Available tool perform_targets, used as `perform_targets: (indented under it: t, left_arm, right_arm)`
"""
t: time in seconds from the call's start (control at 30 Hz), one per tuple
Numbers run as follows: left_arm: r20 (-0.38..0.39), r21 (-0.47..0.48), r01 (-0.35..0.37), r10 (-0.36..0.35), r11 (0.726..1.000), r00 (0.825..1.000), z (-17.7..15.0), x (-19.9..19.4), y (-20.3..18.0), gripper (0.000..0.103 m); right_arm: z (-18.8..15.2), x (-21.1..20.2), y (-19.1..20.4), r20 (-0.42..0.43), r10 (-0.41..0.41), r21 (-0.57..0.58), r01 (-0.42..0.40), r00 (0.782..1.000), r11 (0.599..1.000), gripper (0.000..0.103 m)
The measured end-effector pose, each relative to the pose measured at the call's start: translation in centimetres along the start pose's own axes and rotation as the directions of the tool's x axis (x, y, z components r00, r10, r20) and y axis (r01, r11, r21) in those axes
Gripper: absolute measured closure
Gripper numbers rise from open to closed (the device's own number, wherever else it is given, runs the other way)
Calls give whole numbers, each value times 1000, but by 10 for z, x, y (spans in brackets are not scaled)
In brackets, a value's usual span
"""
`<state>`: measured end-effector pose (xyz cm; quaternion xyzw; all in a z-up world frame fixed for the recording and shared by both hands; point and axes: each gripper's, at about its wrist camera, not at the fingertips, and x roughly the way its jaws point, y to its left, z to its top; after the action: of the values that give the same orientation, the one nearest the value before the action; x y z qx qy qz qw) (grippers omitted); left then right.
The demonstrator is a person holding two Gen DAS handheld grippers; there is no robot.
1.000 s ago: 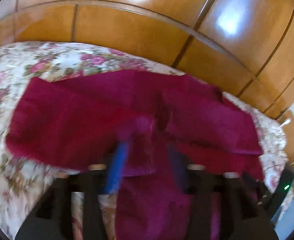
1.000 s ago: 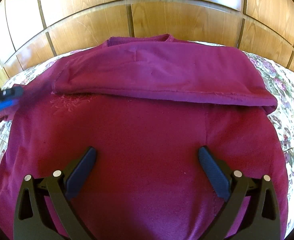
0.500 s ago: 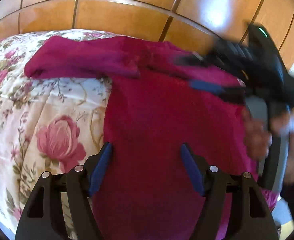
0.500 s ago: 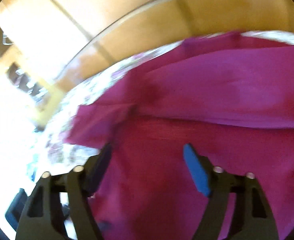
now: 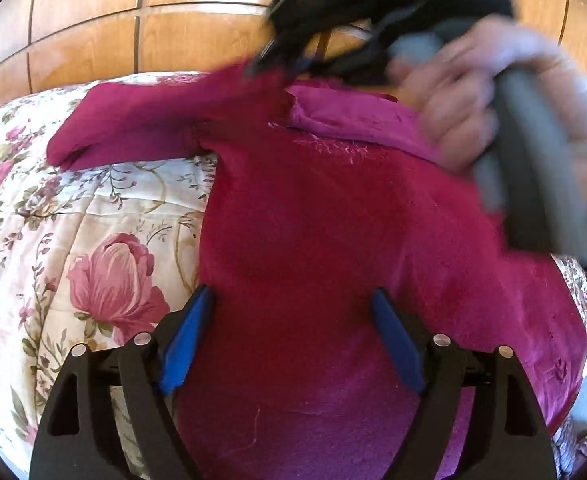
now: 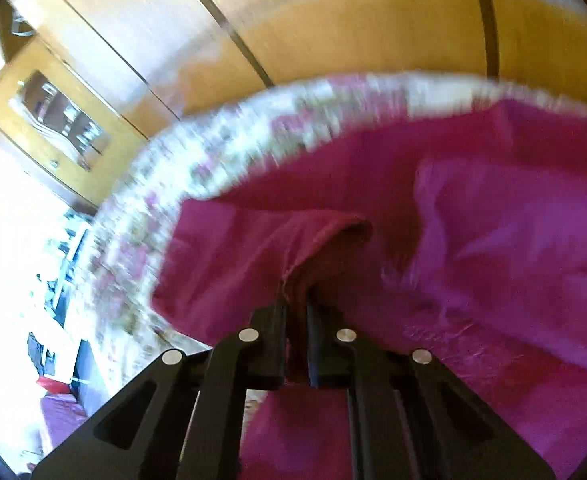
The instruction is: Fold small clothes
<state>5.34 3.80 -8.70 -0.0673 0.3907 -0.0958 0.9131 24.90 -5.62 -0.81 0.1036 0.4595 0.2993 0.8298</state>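
Note:
A magenta long-sleeved top (image 5: pixel 313 220) lies on the bed, one sleeve (image 5: pixel 133 128) stretched out to the left. My left gripper (image 5: pixel 293 320) hovers over the top's lower body. Its jaws are opening, and the blue pads (image 5: pixel 185 340) stand wide apart with cloth below them but not pinched. In the left wrist view my right gripper (image 5: pixel 277 64), blurred and held by a hand (image 5: pixel 473 100), pinches the cloth near the shoulder. The right wrist view shows my right gripper (image 6: pixel 296 316) shut on a raised fold of the top (image 6: pixel 493 240).
A floral quilt (image 5: pixel 73 220) covers the bed around the top. Glossy wooden wardrobe panels (image 5: pixel 173 40) rise behind it. In the right wrist view, a wooden cabinet with a glass door (image 6: pixel 61 120) stands beyond the quilt's edge (image 6: pixel 213 140) at the left.
My right gripper swung left, closed on a fold by the shoulder and lifted it. My left gripper let go of the fabric, drew back over the body and spread wider.

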Motion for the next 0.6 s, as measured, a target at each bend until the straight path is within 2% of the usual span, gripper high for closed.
perform_targets:
  t: [0.13,0.27,0.47,0.6]
  left_arm:
    - [-3,1,-11,11,1000,1000,0,2,-3,23]
    - [-7,-2,-20,20,1000,1000,5,5,-5,23]
    - [-17,4,-32,32,999,999,7,8,-7,23]
    - [-31,10,-39,40,999,999,9,9,-8,23]
  right_arm:
    - [18,-75,-10,162,-27,-8,28,986,1000,96]
    - [25,-131,-39,256,-101,25,98,961,995,96]
    - [6,-175,-119,273,-253,187,207,928,960,96]
    - [-18,-174,-180,203,-346,308,276,916,910,96]
